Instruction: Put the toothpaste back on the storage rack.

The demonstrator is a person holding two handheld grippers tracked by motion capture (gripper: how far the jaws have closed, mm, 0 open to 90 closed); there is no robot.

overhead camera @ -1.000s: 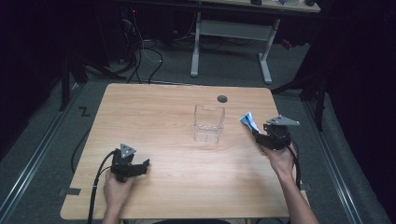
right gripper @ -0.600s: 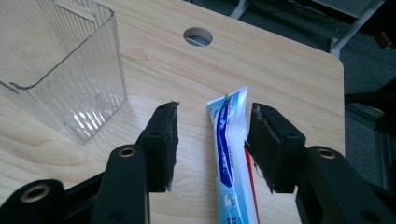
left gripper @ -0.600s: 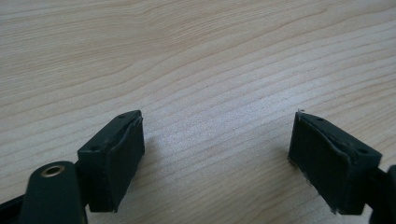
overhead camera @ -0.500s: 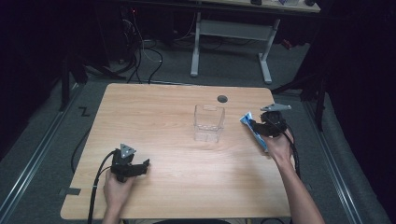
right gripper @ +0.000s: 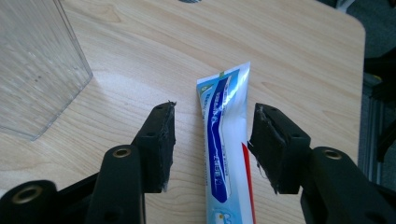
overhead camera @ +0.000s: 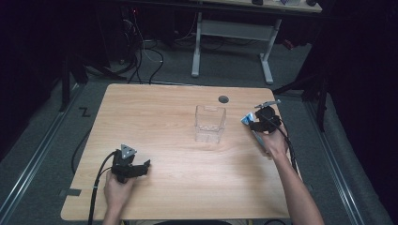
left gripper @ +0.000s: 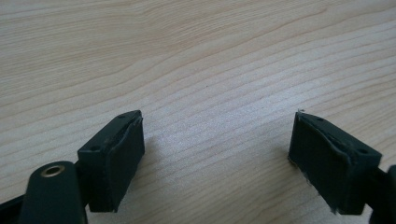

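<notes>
A blue and white toothpaste tube (right gripper: pixel 224 140) lies on the wooden table (overhead camera: pixel 159 112), its crimped end pointing away from me. My right gripper (right gripper: pixel 215 116) is open and straddles the tube, with a gap on each side between the tube and the pads. In the high view the tube (overhead camera: pixel 247 119) sticks out to the left of the right gripper (overhead camera: pixel 257 123), just right of a clear plastic container (overhead camera: pixel 210 124). My left gripper (overhead camera: pixel 138 168) rests near the table's front left, open, with bare wood between its jaws (left gripper: pixel 219 135).
The clear container (right gripper: pixel 32 70) stands upright close on the left of the right gripper's jaws. A round cable hole (overhead camera: pixel 223 99) sits near the table's far edge. The table's right edge is close beyond the tube. Desk legs and cables lie on the floor behind.
My right gripper has moved left and slightly away from me, coming over the toothpaste tube. The tube, the container and the left gripper have stayed put.
</notes>
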